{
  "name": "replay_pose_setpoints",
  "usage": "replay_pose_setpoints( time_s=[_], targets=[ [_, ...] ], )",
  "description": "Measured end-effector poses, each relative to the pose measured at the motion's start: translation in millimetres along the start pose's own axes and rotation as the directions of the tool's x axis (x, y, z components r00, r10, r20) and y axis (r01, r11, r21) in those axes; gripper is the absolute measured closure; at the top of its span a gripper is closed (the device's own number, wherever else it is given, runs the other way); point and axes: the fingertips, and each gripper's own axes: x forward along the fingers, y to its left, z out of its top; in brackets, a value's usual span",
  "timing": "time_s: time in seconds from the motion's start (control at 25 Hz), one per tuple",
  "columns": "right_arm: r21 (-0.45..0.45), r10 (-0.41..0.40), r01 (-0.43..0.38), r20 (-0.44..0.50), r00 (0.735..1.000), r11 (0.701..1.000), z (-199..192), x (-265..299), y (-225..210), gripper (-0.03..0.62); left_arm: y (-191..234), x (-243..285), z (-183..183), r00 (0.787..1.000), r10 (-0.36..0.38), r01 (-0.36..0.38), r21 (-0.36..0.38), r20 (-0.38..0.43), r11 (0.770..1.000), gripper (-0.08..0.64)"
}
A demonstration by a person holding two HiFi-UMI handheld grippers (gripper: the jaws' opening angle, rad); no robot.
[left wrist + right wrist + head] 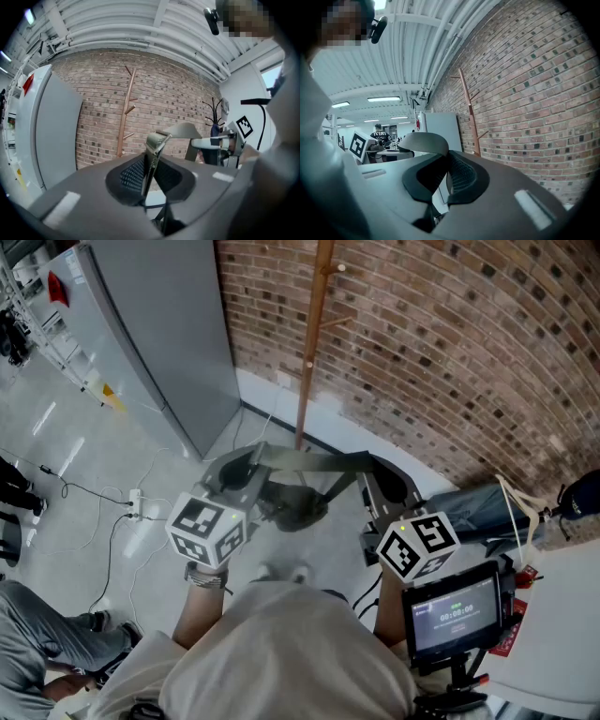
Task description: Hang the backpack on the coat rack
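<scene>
No brand name can be read. On the small screen (455, 612) only green figures are seen, too small to be read, and black-and-white square markers are printed on the cube (206, 529) of each gripper. The strap (309, 462), a flat olive-grey woven band, is stretched between the two tools. It is pinched by the closed jaws of the left gripper (149, 171) just below a buckle (157, 139), and also by the closed jaws of the right gripper (446, 173). Both grippers are held about level. The backpack (291, 507), soft and dark olive, is hung under the strap above the floor (94, 446). It is in front of the wooden coat rack (312, 343) by the brick wall (450, 324), and apart from the rack.
</scene>
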Motion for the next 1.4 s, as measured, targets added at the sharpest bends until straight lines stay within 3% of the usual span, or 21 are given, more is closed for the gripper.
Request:
replay_pose_setpoints(
  time_s=[0.24,0.84,1.4],
  targets=[
    [0.016,0.003,-0.003,0.007,1.0,1.0,4.7,11.0,-17.6,0.584,4.0,19.9,1.2,1.0,-0.007,0.007,0.004,-0.006,1.0,0.526],
    [-0.003,0.153,-0.153,-0.01,0.988,0.988,20.0,29.8,-43.9,0.583,10.2,52.4,6.9,0.998,0.061,-0.06,-0.032,0.028,0.998,0.526],
    [0.056,0.112,-0.11,-0.038,0.993,0.992,18.6,101.4,-91.5,0.583,61.8,116.7,4.0,1.0,0.026,-0.026,-0.045,-0.004,0.999,0.526]
  ],
)
